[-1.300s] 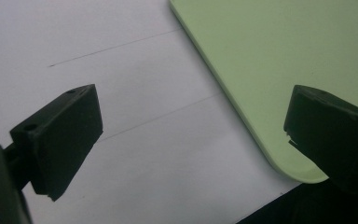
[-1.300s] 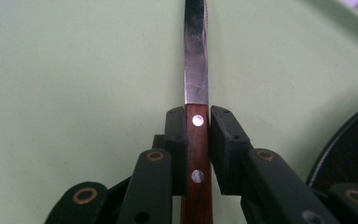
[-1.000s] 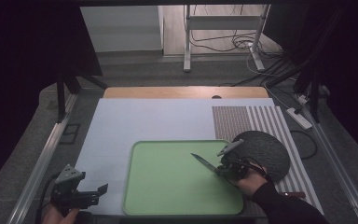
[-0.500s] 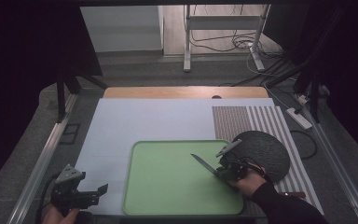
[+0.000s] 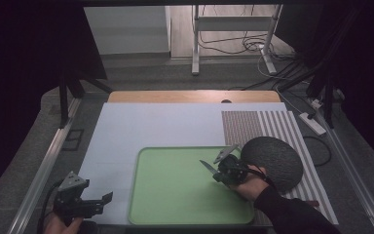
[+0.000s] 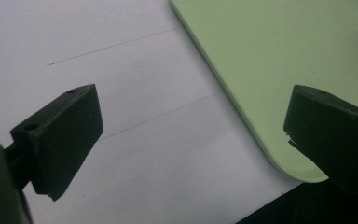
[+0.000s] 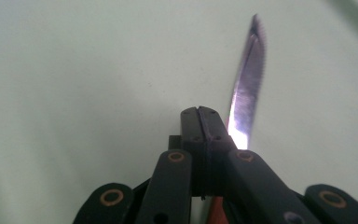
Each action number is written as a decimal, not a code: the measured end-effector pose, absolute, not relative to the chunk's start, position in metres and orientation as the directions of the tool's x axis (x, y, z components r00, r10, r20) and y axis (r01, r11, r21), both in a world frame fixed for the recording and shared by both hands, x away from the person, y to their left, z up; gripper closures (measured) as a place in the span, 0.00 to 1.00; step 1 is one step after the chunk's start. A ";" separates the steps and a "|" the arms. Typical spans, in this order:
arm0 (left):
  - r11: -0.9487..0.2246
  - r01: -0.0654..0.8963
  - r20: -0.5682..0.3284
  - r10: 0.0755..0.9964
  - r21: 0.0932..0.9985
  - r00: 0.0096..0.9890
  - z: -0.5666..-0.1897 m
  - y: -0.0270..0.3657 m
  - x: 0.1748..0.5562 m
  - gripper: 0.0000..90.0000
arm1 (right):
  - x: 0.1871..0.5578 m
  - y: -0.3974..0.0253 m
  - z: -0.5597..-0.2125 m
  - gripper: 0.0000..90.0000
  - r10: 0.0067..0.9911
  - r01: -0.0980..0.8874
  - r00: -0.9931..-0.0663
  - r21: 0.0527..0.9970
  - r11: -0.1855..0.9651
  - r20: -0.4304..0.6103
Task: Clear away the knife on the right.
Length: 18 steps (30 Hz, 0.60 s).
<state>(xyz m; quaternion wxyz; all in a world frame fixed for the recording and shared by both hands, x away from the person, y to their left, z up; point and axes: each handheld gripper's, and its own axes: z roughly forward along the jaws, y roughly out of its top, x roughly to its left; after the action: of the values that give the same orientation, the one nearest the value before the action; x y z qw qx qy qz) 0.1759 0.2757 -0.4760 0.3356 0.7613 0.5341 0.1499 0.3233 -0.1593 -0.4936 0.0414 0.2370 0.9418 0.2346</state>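
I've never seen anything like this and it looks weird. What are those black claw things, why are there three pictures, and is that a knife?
Those black claws are hand tools called grippers: a person holds one in each hand and squeezes them to pinch things.

The big picture comes from a camera up high, looking down on the table. The other two come from little cameras riding on each gripper, looking along its jaws.

On the table lies a white mat, a green tray, a striped mat and a dark round mat.

The left gripper sits near the bottom left corner, over the white mat beside the tray. Its jaws are wide apart and hold nothing.

The right gripper is over the tray. Yes, that is a knife: the jaws are pressed together and its shiny blade sticks out past them, above the green tray.
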 end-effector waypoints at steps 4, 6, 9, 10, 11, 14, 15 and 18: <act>-0.204 0.712 -0.132 0.913 0.672 0.386 -0.476 0.276 0.176 0.05 | 0.331 -0.154 -0.505 0.99 0.469 0.438 -0.882 0.432 0.788 0.039; -0.203 0.710 -0.132 0.913 0.674 0.387 -0.476 0.276 0.176 0.05 | 0.332 -0.157 -0.504 0.99 0.481 0.442 -0.877 0.428 0.788 0.020; -0.208 0.708 -0.129 0.912 0.675 0.390 -0.476 0.276 0.175 0.05 | 0.333 -0.166 -0.503 0.99 0.499 0.461 -0.866 0.423 0.780 0.023; -0.209 0.707 -0.127 0.912 0.675 0.391 -0.476 0.276 0.175 0.05 | 0.334 -0.169 -0.503 0.99 0.507 0.469 -0.861 0.423 0.775 0.024; -0.210 0.707 -0.127 0.911 0.676 0.392 -0.476 0.276 0.175 0.05 | 0.334 -0.172 -0.503 0.99 0.516 0.477 -0.856 0.423 0.770 0.026; -0.210 0.706 -0.127 0.911 0.676 0.392 -0.476 0.276 0.175 0.05 | 0.336 -0.183 -0.502 0.99 0.540 0.501 -0.841 0.420 0.757 0.031; -0.209 0.706 -0.127 0.911 0.677 0.392 -0.476 0.276 0.175 0.05 | 0.337 -0.186 -0.502 0.99 0.547 0.509 -0.836 0.419 0.752 0.034; -0.209 0.705 -0.128 0.911 0.678 0.393 -0.476 0.276 0.175 0.05 | 0.338 -0.197 -0.501 0.99 0.573 0.539 -0.818 0.411 0.735 0.047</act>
<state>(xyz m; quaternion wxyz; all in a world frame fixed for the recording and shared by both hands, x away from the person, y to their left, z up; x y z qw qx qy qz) 0.1749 0.2757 -0.4755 0.3391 0.7625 0.5297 0.1515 0.3381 -0.1972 -0.5010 0.0413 0.2986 0.9306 0.2076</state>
